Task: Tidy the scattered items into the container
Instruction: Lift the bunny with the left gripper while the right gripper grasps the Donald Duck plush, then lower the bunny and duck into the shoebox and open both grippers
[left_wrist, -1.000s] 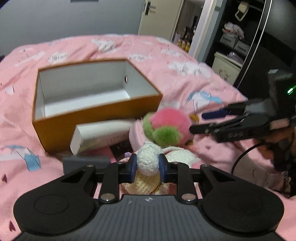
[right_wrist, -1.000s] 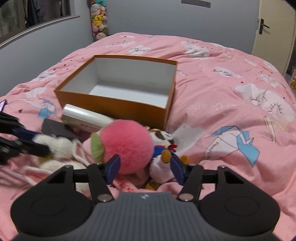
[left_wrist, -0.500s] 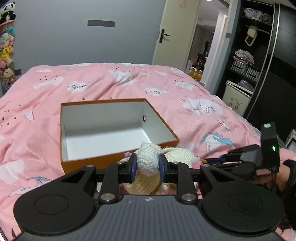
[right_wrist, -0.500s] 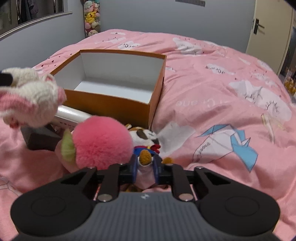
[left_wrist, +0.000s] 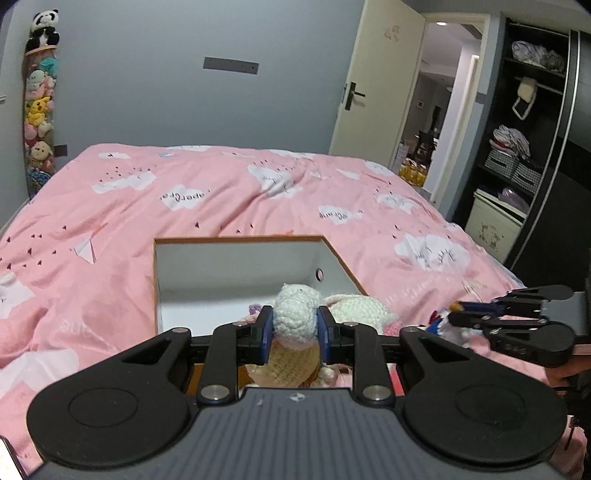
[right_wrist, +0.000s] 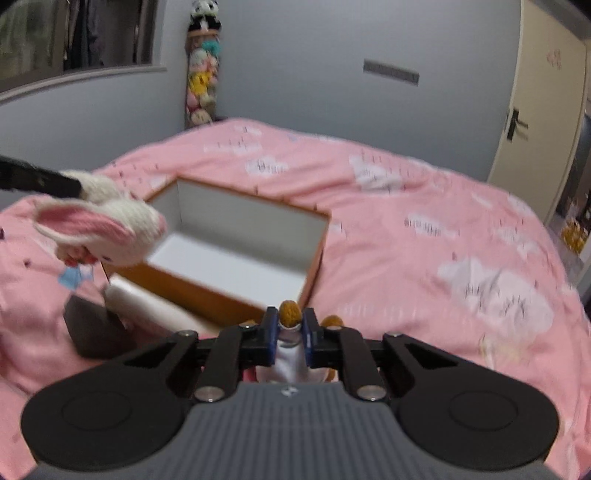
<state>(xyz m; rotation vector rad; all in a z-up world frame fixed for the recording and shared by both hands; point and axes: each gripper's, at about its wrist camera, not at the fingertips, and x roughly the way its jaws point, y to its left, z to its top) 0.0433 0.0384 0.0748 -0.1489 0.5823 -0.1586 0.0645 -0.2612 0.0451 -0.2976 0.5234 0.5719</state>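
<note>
wardrobe (left view), window (right)

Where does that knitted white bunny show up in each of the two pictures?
Left wrist view: crocheted bunny at bottom centre, clamped in the left tongs.
Right wrist view: bunny at the left edge, hanging in the air.
Shared landmark: the orange box behind it.
</note>
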